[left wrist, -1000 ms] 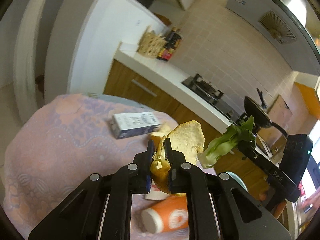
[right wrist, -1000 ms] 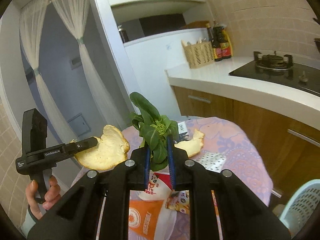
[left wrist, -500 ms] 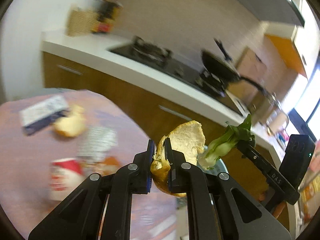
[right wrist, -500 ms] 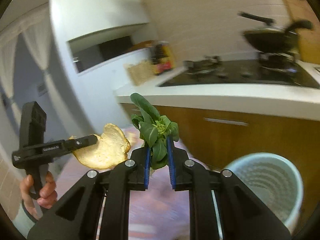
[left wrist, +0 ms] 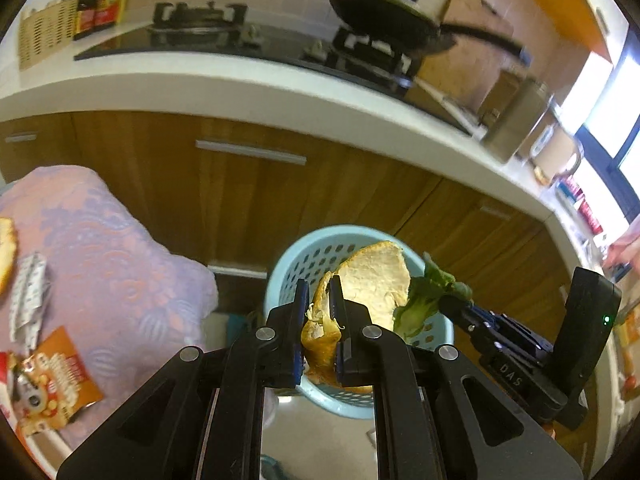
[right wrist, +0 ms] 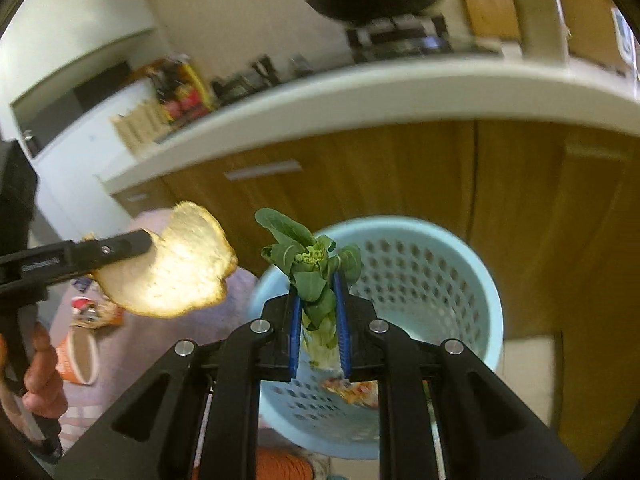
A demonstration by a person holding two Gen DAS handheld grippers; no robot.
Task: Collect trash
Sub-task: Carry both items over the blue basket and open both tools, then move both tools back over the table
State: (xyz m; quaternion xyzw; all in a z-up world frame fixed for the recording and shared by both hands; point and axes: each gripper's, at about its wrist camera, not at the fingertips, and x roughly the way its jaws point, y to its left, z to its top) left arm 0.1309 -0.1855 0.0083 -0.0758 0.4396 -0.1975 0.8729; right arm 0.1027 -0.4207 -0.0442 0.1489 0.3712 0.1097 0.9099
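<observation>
My left gripper [left wrist: 318,300] is shut on a large orange peel [left wrist: 374,280], pale side showing, held above a light blue perforated trash basket [left wrist: 296,264] on the floor. My right gripper [right wrist: 318,304] is shut on a green leafy vegetable stalk [right wrist: 312,268], held over the same basket [right wrist: 440,280]. The peel [right wrist: 176,272] shows at the left of the right wrist view, beside the basket's rim. The vegetable [left wrist: 424,300] shows next to the peel in the left wrist view. Some trash lies in the basket bottom [right wrist: 352,390].
A table with a pink-purple cloth [left wrist: 100,256] stands left of the basket, with an orange snack wrapper [left wrist: 56,380], a silver wrapper [left wrist: 28,300] and a paper cup [right wrist: 80,360] on it. Wooden cabinets [left wrist: 248,200] under a white counter [left wrist: 240,88] stand behind the basket.
Both grippers have swung from above the table to the right and down. They now hang over the blue basket, still holding the peel and the vegetable.
</observation>
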